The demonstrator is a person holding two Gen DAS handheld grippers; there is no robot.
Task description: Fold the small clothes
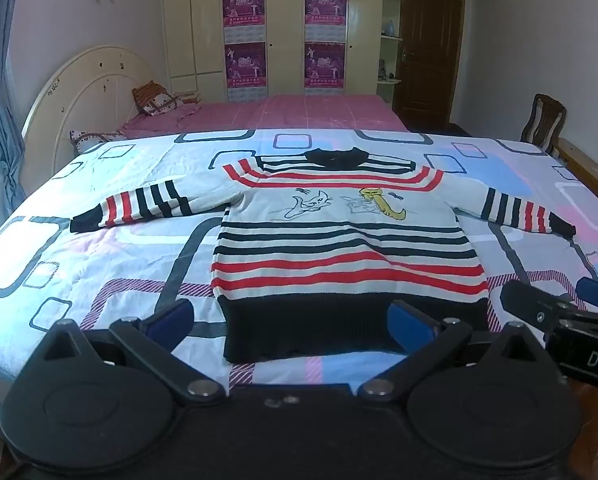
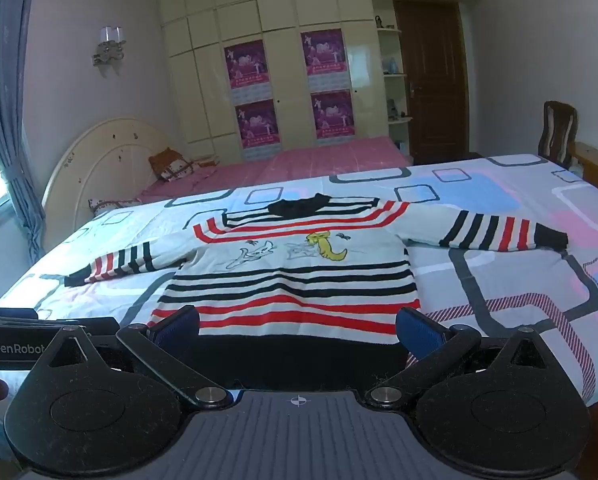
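Left wrist: 1 sweater [image 1: 339, 240] flat, 2 grippers prob. open.

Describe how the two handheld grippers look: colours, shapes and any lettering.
Both are black, with two round discs, angled link bars, silver pivot bolts and blue finger pads. The left gripper carries "GenRobot" lettering; the right gripper shows a crosshair mark and partial letters "DA".

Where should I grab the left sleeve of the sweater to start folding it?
Grip the dark cuff of the left sleeve, coming from its outer end. The sleeve lies flat and stretched away from the sweater, so the cuff is its free tip. The left gripper is open near the hem, holding nothing.
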